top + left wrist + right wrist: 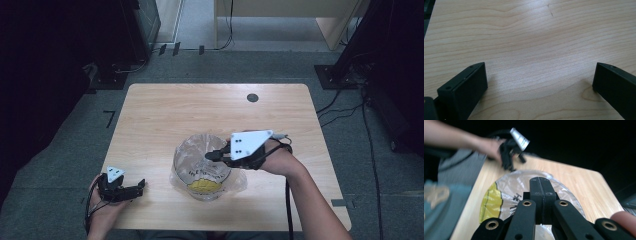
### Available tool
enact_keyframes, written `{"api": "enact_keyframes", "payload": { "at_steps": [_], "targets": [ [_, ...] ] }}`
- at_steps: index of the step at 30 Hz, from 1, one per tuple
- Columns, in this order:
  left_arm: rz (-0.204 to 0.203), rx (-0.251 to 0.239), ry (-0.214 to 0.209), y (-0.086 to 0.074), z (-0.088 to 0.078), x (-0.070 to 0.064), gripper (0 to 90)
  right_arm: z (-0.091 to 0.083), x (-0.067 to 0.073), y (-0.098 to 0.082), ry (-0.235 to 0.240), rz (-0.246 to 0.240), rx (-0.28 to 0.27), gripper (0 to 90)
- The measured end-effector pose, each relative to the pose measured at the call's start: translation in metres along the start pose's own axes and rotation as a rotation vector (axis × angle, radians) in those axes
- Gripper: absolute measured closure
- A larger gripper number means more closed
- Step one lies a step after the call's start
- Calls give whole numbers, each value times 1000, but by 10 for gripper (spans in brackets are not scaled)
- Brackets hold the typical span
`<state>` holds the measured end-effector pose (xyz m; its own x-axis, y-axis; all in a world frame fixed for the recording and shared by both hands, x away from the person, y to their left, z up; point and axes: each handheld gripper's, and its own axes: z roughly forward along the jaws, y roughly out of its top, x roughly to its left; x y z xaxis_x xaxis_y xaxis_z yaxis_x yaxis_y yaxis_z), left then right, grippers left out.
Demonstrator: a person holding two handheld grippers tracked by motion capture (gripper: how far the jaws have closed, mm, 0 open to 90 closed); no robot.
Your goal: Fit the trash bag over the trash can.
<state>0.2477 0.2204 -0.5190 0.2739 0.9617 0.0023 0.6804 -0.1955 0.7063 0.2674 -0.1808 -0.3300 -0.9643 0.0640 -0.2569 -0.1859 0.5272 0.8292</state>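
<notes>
A clear plastic bag (pixel 206 167) with black lettering and a yellow patch at its near end lies on the wooden table (pixel 165 115), near the middle and close to the near edge — its yellow end stops just short of that edge. The right gripper (pixel 209 155) hangs over the bag's middle, pointing left. In the right gripper view its jaws are pressed flat together, and whether any plastic is pinched between them cannot be told.

The left gripper (pixel 142 184) sits low at the table's near left corner, pointing right, well apart from the bag. In the left gripper view its jaws stand wide apart with bare wood between them — nothing held.

The far half of the table is open up to a small dark round hole (pixel 252 97) near the far edge. To the right of the bag there is bare wood out to the right edge; to its left, a strip of bare wood separates it from the left gripper. Grey floor (pixel 75 130) surrounds the table.
</notes>
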Motion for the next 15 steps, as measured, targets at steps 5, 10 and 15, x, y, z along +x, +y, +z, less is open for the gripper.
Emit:
{"api": "enact_keyframes", "payload": {
  "at_steps": [5,10,15],
  "targets": [
    [2,1,0,0,0,0,0,19,-16,14,110,-78,101,900],
    [0,0,-1,0,0,0,0,41,-26,20,194,-153,242,900],
    [0,0,-1,0,0,0,0,63,-30,20,267,-211,348,900]
  ]
}}
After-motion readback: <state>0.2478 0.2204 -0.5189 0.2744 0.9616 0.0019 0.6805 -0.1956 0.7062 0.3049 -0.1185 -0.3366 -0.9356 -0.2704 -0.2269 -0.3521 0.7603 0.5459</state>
